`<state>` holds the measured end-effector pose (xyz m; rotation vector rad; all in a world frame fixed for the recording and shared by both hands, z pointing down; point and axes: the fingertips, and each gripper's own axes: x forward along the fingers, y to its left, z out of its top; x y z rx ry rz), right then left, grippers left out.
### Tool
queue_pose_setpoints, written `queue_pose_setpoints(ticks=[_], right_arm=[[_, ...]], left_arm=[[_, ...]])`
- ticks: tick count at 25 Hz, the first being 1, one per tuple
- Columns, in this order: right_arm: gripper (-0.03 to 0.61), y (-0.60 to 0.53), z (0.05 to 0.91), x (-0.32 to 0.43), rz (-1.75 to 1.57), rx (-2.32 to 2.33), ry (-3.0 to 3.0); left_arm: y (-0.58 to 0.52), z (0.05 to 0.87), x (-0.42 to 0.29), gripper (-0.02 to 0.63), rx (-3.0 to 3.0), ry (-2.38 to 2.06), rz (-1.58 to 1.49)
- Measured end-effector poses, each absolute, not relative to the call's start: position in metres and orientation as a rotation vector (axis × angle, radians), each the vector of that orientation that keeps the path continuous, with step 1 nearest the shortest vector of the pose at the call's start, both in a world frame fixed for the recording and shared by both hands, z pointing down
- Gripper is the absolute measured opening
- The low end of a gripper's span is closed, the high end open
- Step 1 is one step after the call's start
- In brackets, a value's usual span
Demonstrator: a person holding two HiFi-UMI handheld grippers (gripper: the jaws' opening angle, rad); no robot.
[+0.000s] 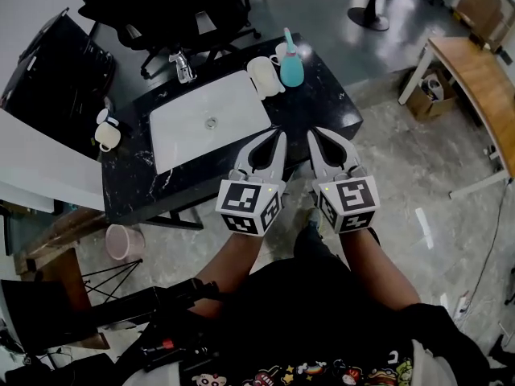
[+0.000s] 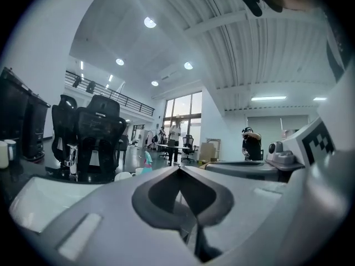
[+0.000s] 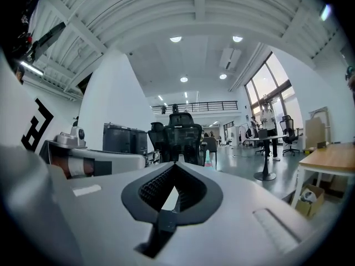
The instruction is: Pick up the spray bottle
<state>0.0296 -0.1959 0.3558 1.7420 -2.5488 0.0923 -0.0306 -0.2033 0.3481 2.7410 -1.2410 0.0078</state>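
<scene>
I hold both tools side by side over the near edge of the black counter [image 1: 326, 95], with their tips pointing out across it. My left gripper [image 1: 280, 133] has its jaws brought together, tip against tip, with nothing between them; the only gap is the diamond-shaped hollow behind the tips. My right gripper [image 1: 312, 133] is the same, jaws closed and empty. Their marker cubes sit just beside each other above my forearms. The spray bottle [image 1: 291, 64], teal with a paler nozzle, stands upright on the counter ahead of both sets of tips and well apart from them. In the left gripper view it appears small, a little left of my closed tips. In the right gripper view it stands a little right of them. A white dish [image 1: 264, 77] lies just left of the bottle, and a white cup [image 1: 278, 53] stands close behind the two. The white sink [image 1: 193, 127] is ahead and to the left of my left tool, with the faucet [image 1: 183, 67] at its far edge. A black office chair [image 1: 173, 10] stands beyond the counter.
</scene>
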Motion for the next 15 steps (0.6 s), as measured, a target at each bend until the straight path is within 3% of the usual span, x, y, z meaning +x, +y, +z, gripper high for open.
queue_pose_setpoints(ticks=[8,15], right_arm=[[0.021,-0.315,0.350,0.066,0.070,1.682,-2.628],[0.023,-0.389,0.379,0.074,0.081,1.710,-2.573]], left_arm=[[-0.307,0.347,0.008,0.001,2.702,-1.343,0.041],[-0.365,0.369,0.000,0.001,2.632,-1.402,0.095]])
